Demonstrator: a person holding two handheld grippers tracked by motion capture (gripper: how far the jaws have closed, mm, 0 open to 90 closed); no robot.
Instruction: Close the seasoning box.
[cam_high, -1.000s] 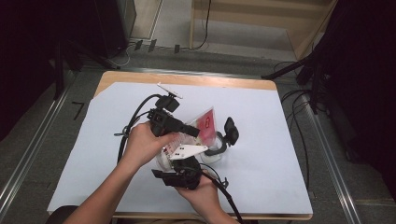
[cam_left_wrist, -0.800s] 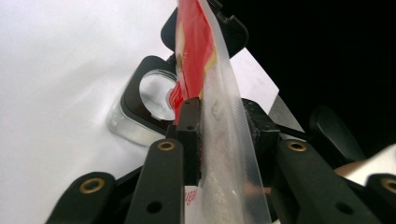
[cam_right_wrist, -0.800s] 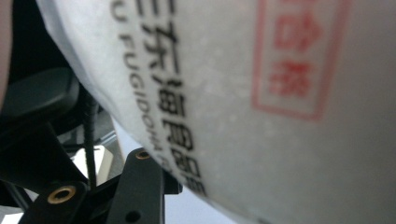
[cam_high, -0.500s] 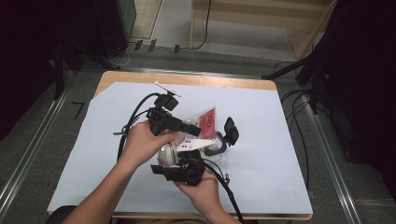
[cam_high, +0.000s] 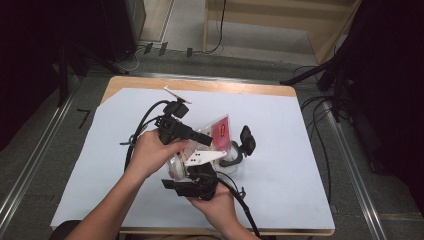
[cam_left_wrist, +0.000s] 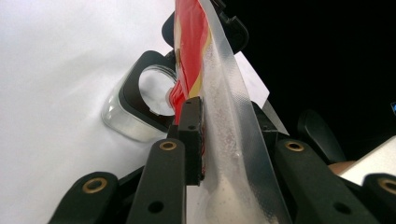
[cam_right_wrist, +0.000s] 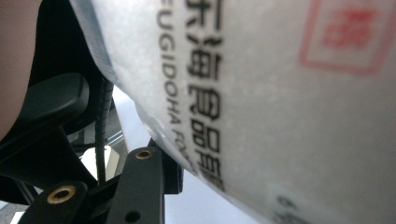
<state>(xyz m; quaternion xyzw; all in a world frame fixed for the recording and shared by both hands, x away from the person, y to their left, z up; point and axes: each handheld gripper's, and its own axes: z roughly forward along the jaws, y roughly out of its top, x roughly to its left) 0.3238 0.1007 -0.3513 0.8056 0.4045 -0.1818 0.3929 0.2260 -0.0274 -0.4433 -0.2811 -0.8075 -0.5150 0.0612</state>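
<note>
- Pouch (cam_high: 217, 134) position unchanged against the earlier frames, mid-table on white sheet (cam_high: 300, 150); both hands unmoved.
- Left gripper (cam_high: 202, 137) jaws have just been closing, pads clamped on pouch edge (cam_left_wrist: 219, 107).
- Right gripper (cam_high: 192, 175): jaws against printed pouch face (cam_right_wrist: 261, 93); grip unclear.
- Left gripper view adds one clear jar (cam_left_wrist: 140, 100). One pouch, two grippers.

You see a clear plastic bag (cam_high: 215, 137) with a red label; up close its film (cam_left_wrist: 229, 107) is dimpled and translucent, with red and a bit of yellow at the top. Its other side (cam_right_wrist: 280, 93) is milky white with black lettering and a red stamp. The grippers are black with brass rivets, on a white sheet (cam_high: 290, 150).
</note>
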